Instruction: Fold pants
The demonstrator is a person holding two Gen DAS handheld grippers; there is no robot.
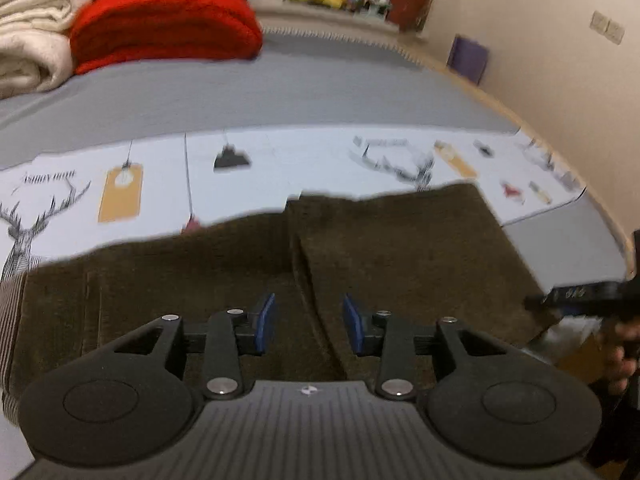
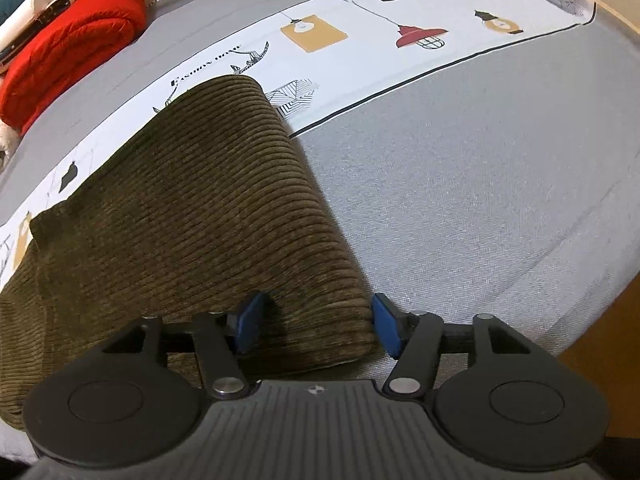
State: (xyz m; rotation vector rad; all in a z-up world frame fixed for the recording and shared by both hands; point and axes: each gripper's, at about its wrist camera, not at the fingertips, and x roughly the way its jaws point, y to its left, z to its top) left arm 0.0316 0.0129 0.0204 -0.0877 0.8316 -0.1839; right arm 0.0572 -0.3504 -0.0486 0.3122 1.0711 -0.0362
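Note:
Olive-brown corduroy pants lie flat on a grey bed cover, both legs side by side; a striped waistband lining shows at the left edge. My left gripper is open, its blue pads just above the seam between the legs. The right gripper shows in the left wrist view at the pants' right edge. In the right wrist view, my right gripper is open, its pads either side of the near hem of one pant leg; the cloth lies between them, not pinched.
A white printed sheet with lamps and deer lies under the pants on the grey cover. A folded red blanket and cream blankets are stacked at the far left. A wall runs along the right, with the bed's edge near.

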